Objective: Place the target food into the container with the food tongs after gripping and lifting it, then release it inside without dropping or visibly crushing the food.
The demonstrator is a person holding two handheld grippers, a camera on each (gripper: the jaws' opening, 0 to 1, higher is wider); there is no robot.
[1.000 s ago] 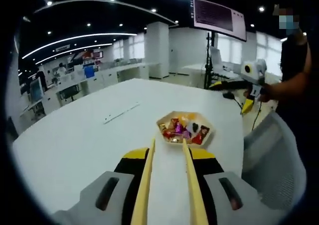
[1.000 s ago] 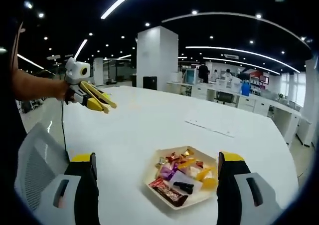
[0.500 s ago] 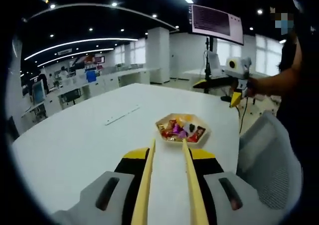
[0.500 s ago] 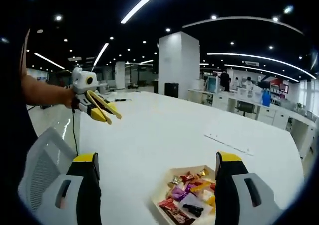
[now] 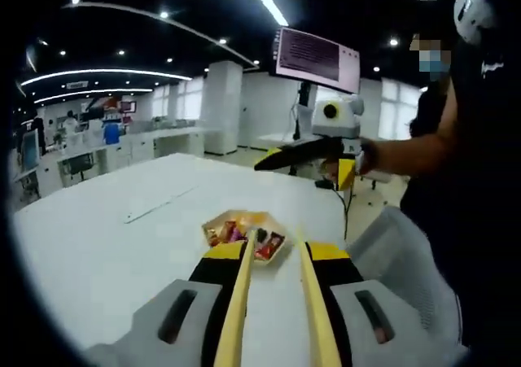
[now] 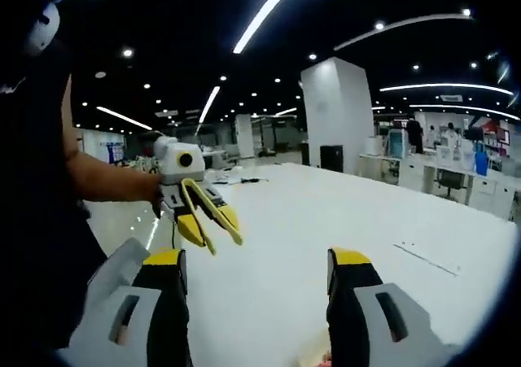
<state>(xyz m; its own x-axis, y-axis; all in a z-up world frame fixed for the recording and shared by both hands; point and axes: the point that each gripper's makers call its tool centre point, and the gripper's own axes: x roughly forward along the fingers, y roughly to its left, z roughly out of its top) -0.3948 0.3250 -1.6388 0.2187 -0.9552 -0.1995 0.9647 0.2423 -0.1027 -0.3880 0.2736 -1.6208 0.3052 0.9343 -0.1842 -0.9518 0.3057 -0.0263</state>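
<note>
- Left gripper (image 5: 273,245) with long yellow tong fingers (image 5: 237,302) slightly spread, holding nothing, tips above the desk.
- Hexagonal beige tray of wrapped sweets (image 5: 244,234) on the white desk (image 5: 98,245), just beyond those tips.
- Right gripper (image 6: 256,261) with yellow-capped fingers (image 6: 167,261) spread wide, empty.

Open-plan office: desk rows (image 5: 122,143), ceiling light strips (image 6: 264,13), monitor (image 5: 317,58).

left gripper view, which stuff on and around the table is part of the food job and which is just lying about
For the job:
- tray of wrapped food
- yellow tongs on the left tool
- right tool, held above the table

Lying about:
- thin strip on the table
- monitor on a stand
- grey chair
</note>
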